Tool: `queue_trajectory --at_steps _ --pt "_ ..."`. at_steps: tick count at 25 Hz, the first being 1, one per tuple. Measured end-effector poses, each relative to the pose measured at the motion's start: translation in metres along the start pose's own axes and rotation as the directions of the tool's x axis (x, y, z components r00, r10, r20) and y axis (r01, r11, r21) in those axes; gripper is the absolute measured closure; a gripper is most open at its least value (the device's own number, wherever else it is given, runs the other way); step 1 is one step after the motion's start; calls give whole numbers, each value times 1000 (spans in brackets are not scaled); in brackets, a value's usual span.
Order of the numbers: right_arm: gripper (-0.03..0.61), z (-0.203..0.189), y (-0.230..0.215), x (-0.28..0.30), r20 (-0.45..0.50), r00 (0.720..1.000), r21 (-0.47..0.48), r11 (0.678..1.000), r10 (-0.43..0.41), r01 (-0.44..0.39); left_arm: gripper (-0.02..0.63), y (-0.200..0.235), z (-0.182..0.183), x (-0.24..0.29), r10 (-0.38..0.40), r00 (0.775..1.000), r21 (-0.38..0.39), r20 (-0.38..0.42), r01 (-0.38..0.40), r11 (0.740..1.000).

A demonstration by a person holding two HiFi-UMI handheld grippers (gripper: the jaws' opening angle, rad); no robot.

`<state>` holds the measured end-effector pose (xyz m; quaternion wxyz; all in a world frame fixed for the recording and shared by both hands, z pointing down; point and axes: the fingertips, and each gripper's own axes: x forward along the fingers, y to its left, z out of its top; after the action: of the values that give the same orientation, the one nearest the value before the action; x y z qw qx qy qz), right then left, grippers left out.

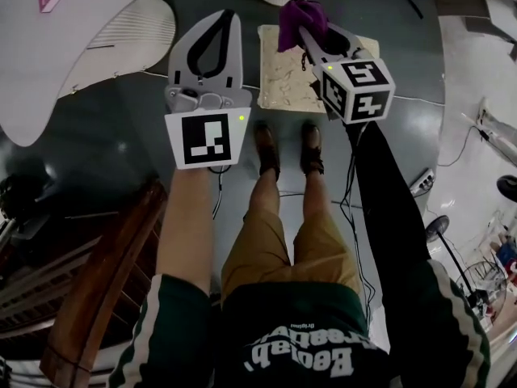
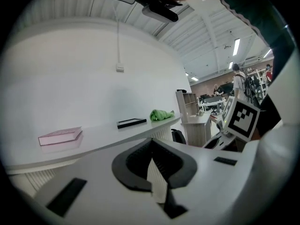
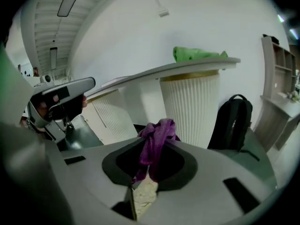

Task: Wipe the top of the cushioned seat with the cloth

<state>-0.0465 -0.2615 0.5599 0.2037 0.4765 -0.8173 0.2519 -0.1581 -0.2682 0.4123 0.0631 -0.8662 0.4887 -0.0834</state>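
The cushioned seat is a beige square pad low on the dark floor, just ahead of the person's shoes. My right gripper hangs above its far right part, shut on a purple cloth that bunches out past the jaw tips. In the right gripper view the cloth drapes between the jaws, and a patch of the seat shows below it. My left gripper is held to the left of the seat, over bare floor, shut with nothing in it; its tips meet.
A curved white desk carries a pink book, a flat black item and a green cloth. A ribbed white column and a black backpack stand beyond the seat. Cables and a power strip lie at right.
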Motion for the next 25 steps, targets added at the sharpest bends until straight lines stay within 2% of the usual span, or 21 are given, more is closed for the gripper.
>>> queue_trajectory --at_steps 9,13,16,25 --pt "503 -57 18 88 -189 981 18 999 33 -30 598 24 -34 -4 8 999 -39 -31 -9 999" --pt "503 -94 18 119 -322 944 99 994 70 -40 598 35 -50 -11 25 998 -53 -59 -28 998" --pt "505 -123 5 130 -424 905 95 995 18 24 598 38 -58 -16 31 997 -51 -74 -35 998" --pt "506 -137 -8 135 -475 880 10 1000 -11 18 598 32 -65 -19 43 995 -60 -90 -48 997"
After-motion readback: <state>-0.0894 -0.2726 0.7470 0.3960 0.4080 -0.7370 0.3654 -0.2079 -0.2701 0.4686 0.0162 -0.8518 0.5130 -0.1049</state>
